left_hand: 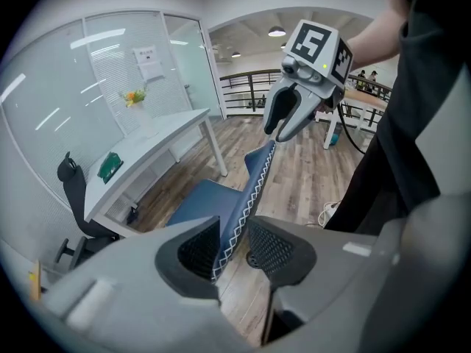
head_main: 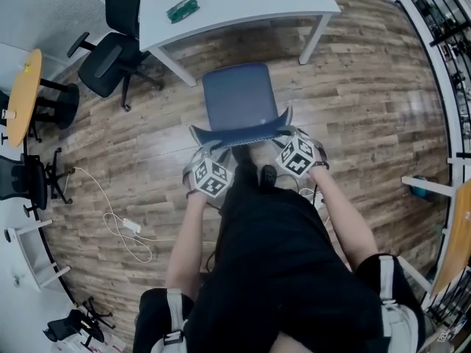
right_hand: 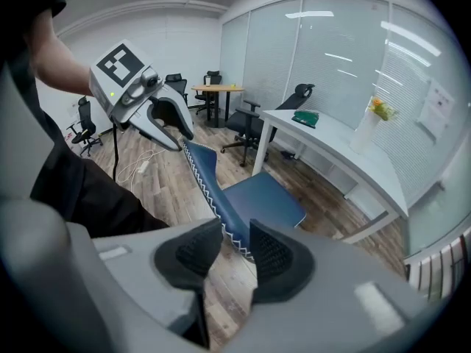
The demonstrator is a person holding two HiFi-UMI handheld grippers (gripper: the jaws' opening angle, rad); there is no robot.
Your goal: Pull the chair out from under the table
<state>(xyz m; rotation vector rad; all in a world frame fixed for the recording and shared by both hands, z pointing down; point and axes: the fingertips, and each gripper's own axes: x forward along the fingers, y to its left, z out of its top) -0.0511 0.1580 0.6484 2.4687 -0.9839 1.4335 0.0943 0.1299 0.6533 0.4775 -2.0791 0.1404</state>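
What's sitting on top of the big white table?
A flat green packet lies on the white table, and a pale vase of orange-yellow flowers stands there too. The bit of tabletop behind the vase is hidden.

An office is shown. A long white tabletop (head_main: 280,2) is seen at the upper middle of the head view, black swivel chairs (head_main: 110,61) at the upper left, and glass partition walls (right_hand: 324,57) with blinds (right_hand: 412,72) are seen at the upper right of the right gripper view.

Head view looks steeply down on the chair (head_main: 239,101); both gripper views see its backrest (left_hand: 254,186) closely, from opposite ends.
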